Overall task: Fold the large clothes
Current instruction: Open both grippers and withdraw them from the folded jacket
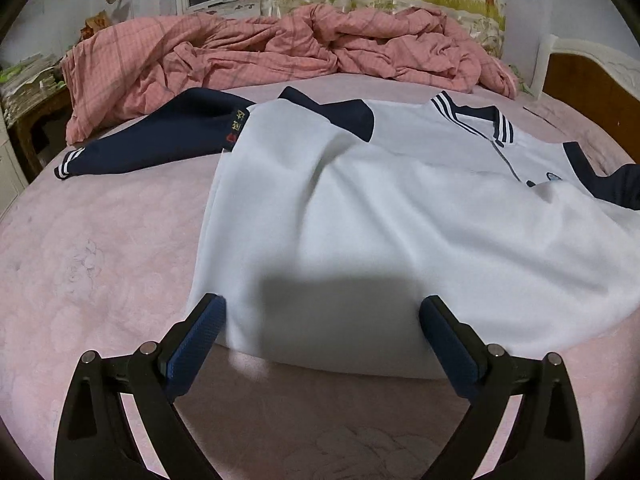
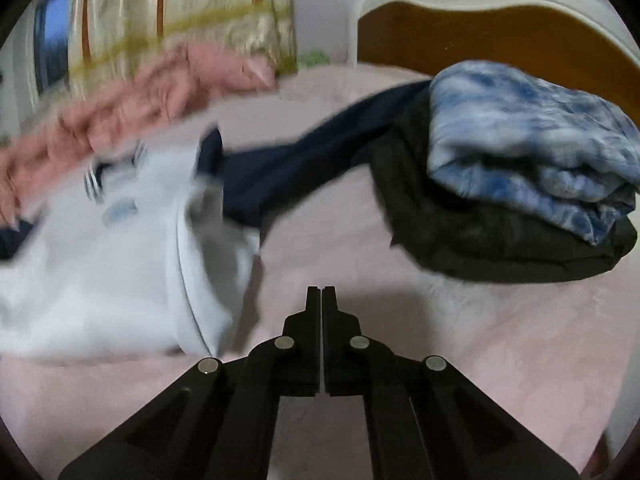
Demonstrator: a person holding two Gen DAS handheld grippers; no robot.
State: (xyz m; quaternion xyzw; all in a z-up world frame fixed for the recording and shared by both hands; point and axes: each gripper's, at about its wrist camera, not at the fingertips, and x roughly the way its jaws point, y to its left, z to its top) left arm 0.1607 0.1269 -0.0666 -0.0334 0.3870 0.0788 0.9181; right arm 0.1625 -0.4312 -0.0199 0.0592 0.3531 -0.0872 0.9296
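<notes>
left wrist view: the white and navy jacket (image 1: 360, 208) lies spread face up on the pink bedsheet (image 1: 100, 280), one navy sleeve (image 1: 160, 140) stretched out to the left, collar toward the rumpled pink quilt (image 1: 260, 48). the left gripper (image 1: 320, 320) is released, its blue pads wide apart and straddling the hem's near left corner, holding nothing. to do this step well, i judge it should pinch both layers right at the corner before lifting, so the fold stays square.

right wrist view: blurred. the right gripper (image 2: 322, 296) is clenched on nothing, hovering over bare sheet just beside the jacket's side edge. the other sleeve runs toward a stack of folded clothes (image 2: 520, 184) near the headboard (image 2: 480, 32). no containers are in sight.
</notes>
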